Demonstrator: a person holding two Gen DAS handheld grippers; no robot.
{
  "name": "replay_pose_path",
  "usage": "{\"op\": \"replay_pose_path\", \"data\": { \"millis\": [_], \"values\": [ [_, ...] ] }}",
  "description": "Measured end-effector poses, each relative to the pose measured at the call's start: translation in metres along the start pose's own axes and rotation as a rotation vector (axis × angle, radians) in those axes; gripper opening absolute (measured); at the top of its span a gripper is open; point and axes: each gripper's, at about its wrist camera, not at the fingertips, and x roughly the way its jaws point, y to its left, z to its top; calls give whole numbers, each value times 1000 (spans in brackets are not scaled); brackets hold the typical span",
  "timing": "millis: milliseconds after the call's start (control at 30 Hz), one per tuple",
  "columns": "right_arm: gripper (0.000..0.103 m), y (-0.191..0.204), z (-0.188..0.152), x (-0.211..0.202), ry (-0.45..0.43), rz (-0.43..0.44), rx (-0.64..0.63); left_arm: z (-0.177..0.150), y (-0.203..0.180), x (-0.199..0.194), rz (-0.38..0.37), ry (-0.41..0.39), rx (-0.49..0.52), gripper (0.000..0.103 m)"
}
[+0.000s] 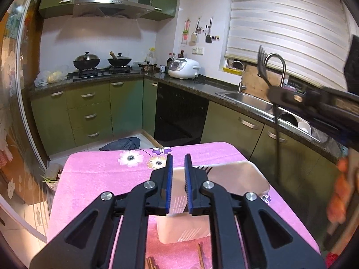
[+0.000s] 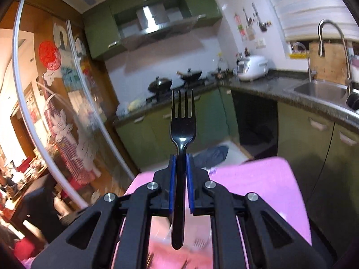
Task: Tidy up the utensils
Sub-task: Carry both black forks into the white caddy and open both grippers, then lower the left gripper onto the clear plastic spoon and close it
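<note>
Your left gripper (image 1: 178,157) hovers low over the pink cloth (image 1: 94,174), jaws drawn narrow with nothing between them, just above the white divided tray (image 1: 242,174), where a dark fork's tines (image 1: 205,168) show. Your right gripper (image 2: 179,157) is clamped on a black fork (image 2: 182,121), tines upright, raised above the table near the sink (image 1: 249,97).

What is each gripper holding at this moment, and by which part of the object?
The right gripper holds a black fork by its handle just below the head, tines pointing away. The left gripper is shut on the white container's wall.
</note>
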Motion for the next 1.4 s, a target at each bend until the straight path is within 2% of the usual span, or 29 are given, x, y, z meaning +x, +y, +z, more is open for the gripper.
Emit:
{"op": "replay_pose_path", "data": {
  "millis": [133,267,467,733,767,833,900,933,1000,1133,1167,1300,1400],
  "values": [
    [10,-2,0,27,-3,-39,-29,-4,4,-8,1,25,-17,13],
    [10,-8,-24,44,39,-50,-37,-15,6,-15,-2,60,-23,14],
    [10,-4,-61,38,54,-52,-76,-29,2,-20,-26,134,-23,14],
    [18,-5,-93,28,110,-73,-87,-40,-8,-27,-41,189,3,18],
    [20,-5,-96,25,114,-73,-86,-42,-10,-26,-45,212,9,19],
    [36,-6,-101,15,120,-68,-78,-47,-11,-25,-56,262,14,29],
    [47,-7,-105,2,123,-69,-79,-53,-13,-24,-58,308,15,39],
    [49,-7,-108,-6,129,-69,-82,-59,-14,-23,-59,346,17,46],
    [50,-7,-113,-18,149,-67,-85,-70,-16,-20,-59,417,21,53],
    [65,-11,-131,-37,230,-46,-73,-97,-18,-3,-68,623,11,54],
    [65,-12,-135,-40,243,-48,-74,-101,-17,0,-70,659,3,54],
    [65,-15,-153,-52,320,-38,-72,-121,-19,9,-41,753,27,54],
    [70,-16,-159,-57,341,-38,-73,-134,-28,13,-26,795,55,54]
  ]
}}
